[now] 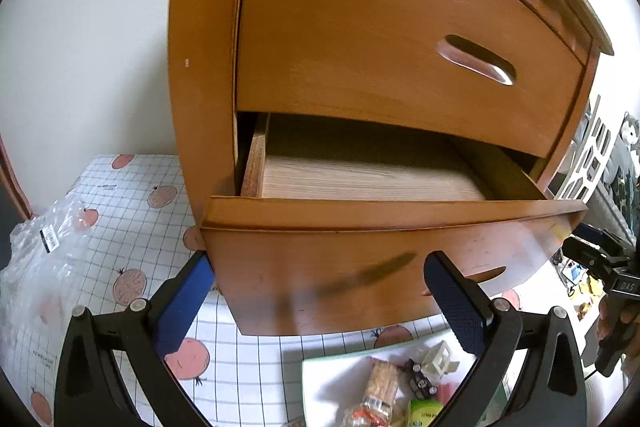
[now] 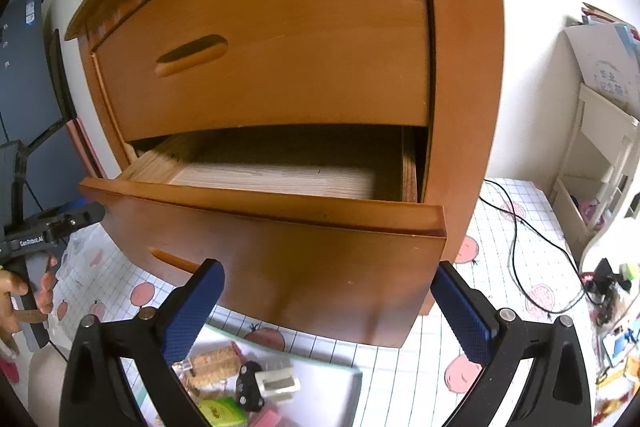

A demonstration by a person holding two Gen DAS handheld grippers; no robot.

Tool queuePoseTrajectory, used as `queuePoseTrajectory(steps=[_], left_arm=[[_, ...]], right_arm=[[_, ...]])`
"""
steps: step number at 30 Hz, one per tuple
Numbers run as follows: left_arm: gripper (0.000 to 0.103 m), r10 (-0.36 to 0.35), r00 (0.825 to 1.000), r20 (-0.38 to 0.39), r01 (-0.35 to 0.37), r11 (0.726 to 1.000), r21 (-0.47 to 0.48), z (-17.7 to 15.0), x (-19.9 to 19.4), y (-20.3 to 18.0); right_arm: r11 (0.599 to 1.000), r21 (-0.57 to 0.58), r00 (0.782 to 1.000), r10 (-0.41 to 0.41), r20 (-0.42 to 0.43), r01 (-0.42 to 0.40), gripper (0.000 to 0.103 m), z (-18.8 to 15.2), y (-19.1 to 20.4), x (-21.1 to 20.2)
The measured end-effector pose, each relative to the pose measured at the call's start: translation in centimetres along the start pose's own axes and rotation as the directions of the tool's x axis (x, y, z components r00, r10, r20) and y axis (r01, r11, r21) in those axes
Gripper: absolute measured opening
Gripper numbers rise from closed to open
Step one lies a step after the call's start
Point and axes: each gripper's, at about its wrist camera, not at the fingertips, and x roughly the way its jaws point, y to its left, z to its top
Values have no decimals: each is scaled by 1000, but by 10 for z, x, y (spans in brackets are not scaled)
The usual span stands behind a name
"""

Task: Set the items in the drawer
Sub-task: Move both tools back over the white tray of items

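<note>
Standing on the desk (image 2: 500,227), the wooden cabinet (image 1: 200,67) has two drawers: the upper drawer (image 1: 400,39) closed, the lower drawer (image 1: 360,183) pulled out and bare inside, evidently to take the items. Those wait below it on one tray (image 2: 340,379): a snack packet (image 2: 212,363), green box (image 2: 222,411), black toy car (image 2: 248,385), white clip (image 2: 278,383). Both the left gripper (image 1: 320,303) and right gripper (image 2: 326,311) hover spread, holding nothing.
</note>
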Motion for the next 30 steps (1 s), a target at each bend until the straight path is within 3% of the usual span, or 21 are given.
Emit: queuePoseTrajectory(steps=[2,4,6,13,17,25,30], left_arm=[[103,-4,1000,4,4,1000,-9,-2,0,1],[103,-1,1000,5,1,1000,-14,-16,-25,-13],[103,3,1000,3,-2,1000,-20,-10,-40,-29],[103,2,1000,-6,-2,999,-53,-6,-12,-34],[103,-10,1000,-17,8,995,-99,9,-27,-16],[103,-21,998,61,27,994,-103,10,-60,-27],[103,-5,1000,-21,2,994,-111,-34,-36,-38]], right_arm=[[1000,0,1000,-3,3,3,103,-2,0,-4],[1000,9,1000,-7,5,7,103,-6,3,-6],[1000,21,1000,-13,1,13,103,-9,7,-9],[998,50,999,-24,-24,26,103,-5,4,-20],[996,79,999,-30,-42,33,103,-2,13,-16],[990,142,999,12,49,-19,103,-14,29,-64],[986,165,1000,-13,-24,17,103,-54,48,-51]])
